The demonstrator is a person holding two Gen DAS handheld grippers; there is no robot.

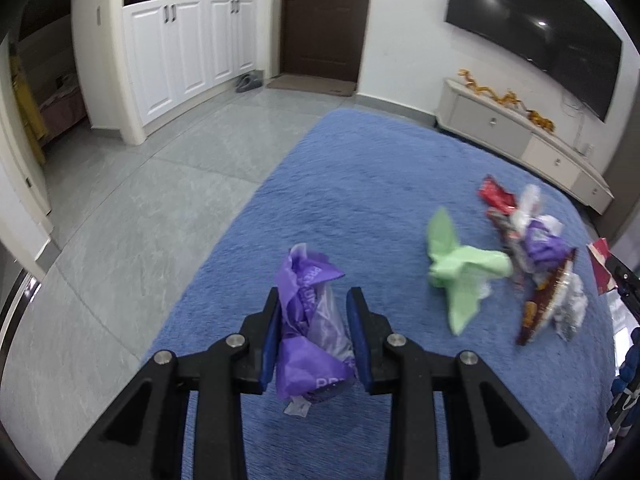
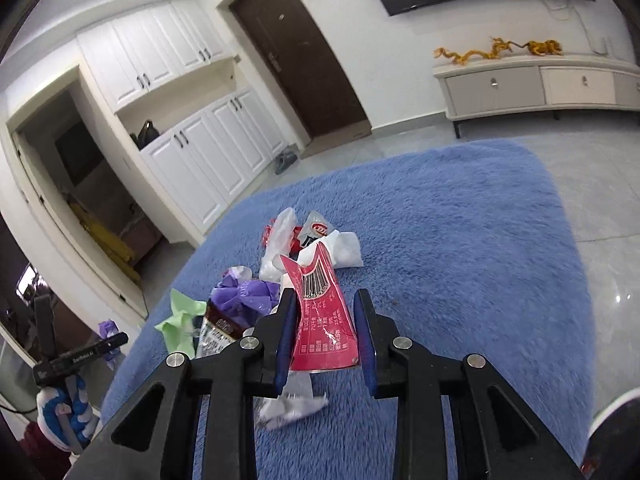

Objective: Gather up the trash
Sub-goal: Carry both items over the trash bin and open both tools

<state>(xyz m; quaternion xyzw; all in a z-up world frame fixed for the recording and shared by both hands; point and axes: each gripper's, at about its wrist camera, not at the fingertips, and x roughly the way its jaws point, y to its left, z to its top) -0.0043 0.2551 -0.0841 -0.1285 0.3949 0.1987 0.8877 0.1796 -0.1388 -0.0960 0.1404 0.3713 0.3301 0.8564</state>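
Observation:
My left gripper [image 1: 315, 304] is shut on a crumpled purple plastic bag [image 1: 312, 340] and holds it over the blue rug [image 1: 360, 184]. To its right on the rug lie a green bag [image 1: 464, 268] and a pile of wrappers [image 1: 536, 256]. My right gripper [image 2: 325, 304] is shut on a red wrapper with a barcode [image 2: 322, 320], held above the rug [image 2: 460, 240]. The pile of wrappers [image 2: 288, 248], a purple bag [image 2: 244, 296] and the green bag [image 2: 180, 320] lie just ahead and to its left. White crumpled paper [image 2: 292, 408] lies below the right gripper.
Grey tiled floor [image 1: 140, 208] surrounds the rug. White cabinets [image 1: 188, 52], a dark door [image 1: 324, 20] and a low TV console [image 1: 520, 136] stand along the walls. The left gripper and its gloved hand [image 2: 64, 360] show at the right wrist view's left edge.

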